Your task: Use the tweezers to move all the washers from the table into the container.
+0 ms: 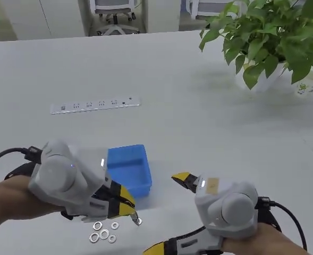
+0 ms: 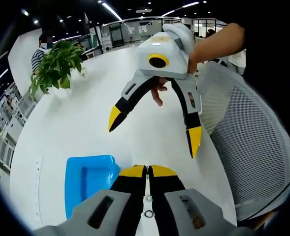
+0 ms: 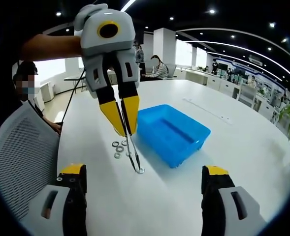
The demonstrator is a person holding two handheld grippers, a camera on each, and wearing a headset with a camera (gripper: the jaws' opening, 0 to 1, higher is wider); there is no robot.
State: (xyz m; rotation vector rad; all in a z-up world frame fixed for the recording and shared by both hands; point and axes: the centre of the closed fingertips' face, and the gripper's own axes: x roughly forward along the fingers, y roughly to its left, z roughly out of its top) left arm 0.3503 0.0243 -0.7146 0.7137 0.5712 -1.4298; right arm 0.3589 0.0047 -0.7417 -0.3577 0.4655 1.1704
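Early in the task by my read. L side: left gripper (image 1: 128,207) has its jaws together, clamped on the tweezers (image 3: 131,147), and the tweezer tips have 1 washer (image 3: 140,170) pinched or at least touched, low over the table (image 1: 199,106), just near-right of the blue container (image 1: 129,170). Can't tell if that washer is off the surface yet. The right gripper (image 1: 168,212) has its jaws wide apart with nothing in them, and hovers to the right of the tweezers. The loose washers (image 1: 104,232) sit in a small cluster on the table, near side of the container, close to the tweezer tips. I count approx 5 in the head view, but they're tiny and bunched, so the count is shaky. Container interior looks bare blue in the right gripper view, no washers I can make out, so I judge 0 delivered and all left to go. Hard to see: near wall of the container hides part of its floor in the head view, the left gripper body covers the container's left edge, and the tweezer grip point is lost between the yellow jaws. Power strip (image 1: 95,104) and plant (image 1: 268,37) sit far off, not involved.
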